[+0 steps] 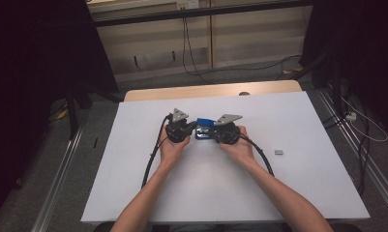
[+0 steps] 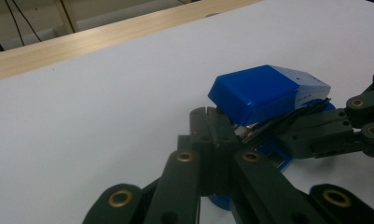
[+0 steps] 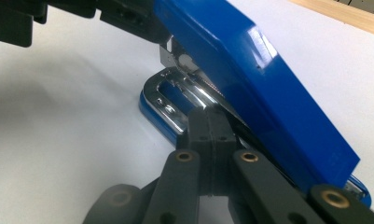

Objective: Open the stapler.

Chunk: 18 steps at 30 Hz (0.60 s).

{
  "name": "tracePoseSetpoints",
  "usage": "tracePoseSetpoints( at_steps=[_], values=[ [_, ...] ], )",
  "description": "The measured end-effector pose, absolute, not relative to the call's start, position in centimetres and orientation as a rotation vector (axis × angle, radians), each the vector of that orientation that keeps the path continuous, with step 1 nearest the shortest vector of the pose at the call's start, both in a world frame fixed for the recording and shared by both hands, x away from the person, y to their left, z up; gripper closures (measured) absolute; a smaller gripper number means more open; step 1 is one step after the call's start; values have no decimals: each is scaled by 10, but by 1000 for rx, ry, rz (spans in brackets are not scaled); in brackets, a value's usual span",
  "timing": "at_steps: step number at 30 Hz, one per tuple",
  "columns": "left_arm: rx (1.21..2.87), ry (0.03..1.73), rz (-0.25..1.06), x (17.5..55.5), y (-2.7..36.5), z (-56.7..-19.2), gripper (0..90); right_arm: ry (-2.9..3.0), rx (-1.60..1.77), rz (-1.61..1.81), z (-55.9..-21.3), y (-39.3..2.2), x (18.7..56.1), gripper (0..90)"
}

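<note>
A blue stapler [image 1: 204, 128] sits near the middle of a white table [image 1: 298, 193], its top cover raised from the base so that the bright metal magazine shows underneath. Just left of the stapler is the left gripper [image 1: 194, 129], just right of it the right gripper [image 1: 210, 132], and each is held in one of the person's hands, with bare forearms coming in from the near edge of the table. In the left gripper view the left gripper's [image 2: 215, 123] jaws are pressed flat together with nothing between them, their tips tucked under the raised cover against the stapler [image 2: 259, 91]. In the right gripper view the right gripper's [image 3: 211, 123] jaws are likewise clenched on nothing, and they rest against the metal part of the stapler [image 3: 250, 65] beneath the cover. Black cables trail from both grippers back toward the person. Well to the right of the stapler lies a small grey block [image 1: 278, 152] on the white surface. Beyond the stapler, the far edge of the table shows a bare strip of pale wood [image 1: 206, 90]. Farther still is a grey floor, a light panelled wall [image 1: 249, 38] with loose cables hanging down it, and dark curtains on either side.
</note>
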<state>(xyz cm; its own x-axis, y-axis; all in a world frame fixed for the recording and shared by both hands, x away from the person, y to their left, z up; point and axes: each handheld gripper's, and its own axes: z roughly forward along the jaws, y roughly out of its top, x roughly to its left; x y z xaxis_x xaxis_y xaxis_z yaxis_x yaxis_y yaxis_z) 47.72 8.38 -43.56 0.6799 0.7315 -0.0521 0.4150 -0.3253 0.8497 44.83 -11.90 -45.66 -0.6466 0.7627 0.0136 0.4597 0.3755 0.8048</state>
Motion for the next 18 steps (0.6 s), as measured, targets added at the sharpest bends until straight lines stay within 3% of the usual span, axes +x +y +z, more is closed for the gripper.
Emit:
tracePoseSetpoints(
  at_steps=[18],
  values=[
    [1935, 880, 426, 477, 81, -428, 900, 2274, 1058, 1150, -456, -118, 447, 900]
  ],
)
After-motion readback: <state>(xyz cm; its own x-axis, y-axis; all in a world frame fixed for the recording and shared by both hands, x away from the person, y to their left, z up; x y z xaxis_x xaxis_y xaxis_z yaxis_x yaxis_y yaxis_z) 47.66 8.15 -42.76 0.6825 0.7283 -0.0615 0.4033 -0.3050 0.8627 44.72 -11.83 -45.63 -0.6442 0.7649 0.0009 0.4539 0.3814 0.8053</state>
